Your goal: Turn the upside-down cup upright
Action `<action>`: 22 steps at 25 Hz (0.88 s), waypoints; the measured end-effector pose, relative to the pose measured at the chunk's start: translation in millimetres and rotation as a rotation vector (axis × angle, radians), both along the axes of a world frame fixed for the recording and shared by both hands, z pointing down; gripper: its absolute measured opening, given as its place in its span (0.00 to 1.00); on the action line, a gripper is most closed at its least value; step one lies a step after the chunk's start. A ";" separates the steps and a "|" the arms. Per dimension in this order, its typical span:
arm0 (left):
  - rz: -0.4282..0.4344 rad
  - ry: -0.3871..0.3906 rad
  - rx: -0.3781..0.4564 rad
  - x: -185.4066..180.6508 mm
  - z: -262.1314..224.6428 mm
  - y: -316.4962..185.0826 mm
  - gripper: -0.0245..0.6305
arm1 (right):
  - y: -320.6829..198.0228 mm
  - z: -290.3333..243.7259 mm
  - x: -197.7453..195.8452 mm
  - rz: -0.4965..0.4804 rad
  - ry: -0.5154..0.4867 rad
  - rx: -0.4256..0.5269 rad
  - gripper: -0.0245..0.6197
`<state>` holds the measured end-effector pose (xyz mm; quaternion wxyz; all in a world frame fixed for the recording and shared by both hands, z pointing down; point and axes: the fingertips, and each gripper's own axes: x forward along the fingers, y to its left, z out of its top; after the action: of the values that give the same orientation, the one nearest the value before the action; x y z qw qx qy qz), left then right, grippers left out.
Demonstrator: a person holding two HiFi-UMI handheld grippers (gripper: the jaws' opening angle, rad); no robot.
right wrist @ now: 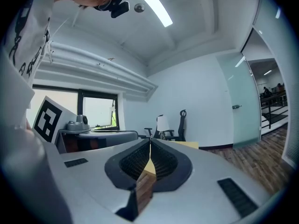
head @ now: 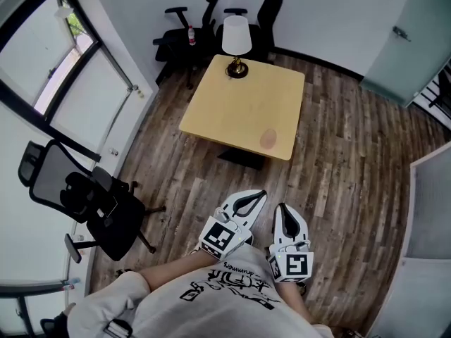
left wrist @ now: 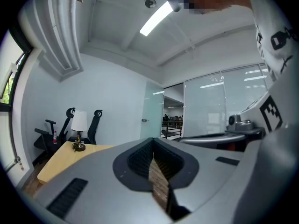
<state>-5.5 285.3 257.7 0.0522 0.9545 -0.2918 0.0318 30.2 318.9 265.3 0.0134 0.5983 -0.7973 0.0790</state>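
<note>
A small pinkish cup (head: 268, 139) stands on the light wooden table (head: 232, 108), near its front right corner; which way up it is I cannot make out from here. My left gripper (head: 258, 195) and right gripper (head: 280, 207) are held side by side close to the person's body, well short of the table, both shut with nothing between the jaws. In the left gripper view the left gripper (left wrist: 153, 142) points level across the room. The right gripper (right wrist: 150, 142) in its own view points toward the table's far end. Neither gripper view shows the cup.
A lamp (head: 236, 43) with a white shade stands at the table's far edge. Black office chairs (head: 211, 20) line the back wall, and another chair (head: 84, 203) sits at the left by the window. A glass door (head: 409, 41) is at the right. Wood floor (head: 338, 167) surrounds the table.
</note>
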 end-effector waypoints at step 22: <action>-0.024 0.013 -0.018 -10.6 6.9 -113.0 0.05 | -118.5 9.7 -2.7 -0.030 0.036 -0.026 0.08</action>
<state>-16.1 172.3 264.7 0.0631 0.9506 -0.3028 0.0274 27.5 200.4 275.0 0.0368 0.5872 -0.8048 0.0782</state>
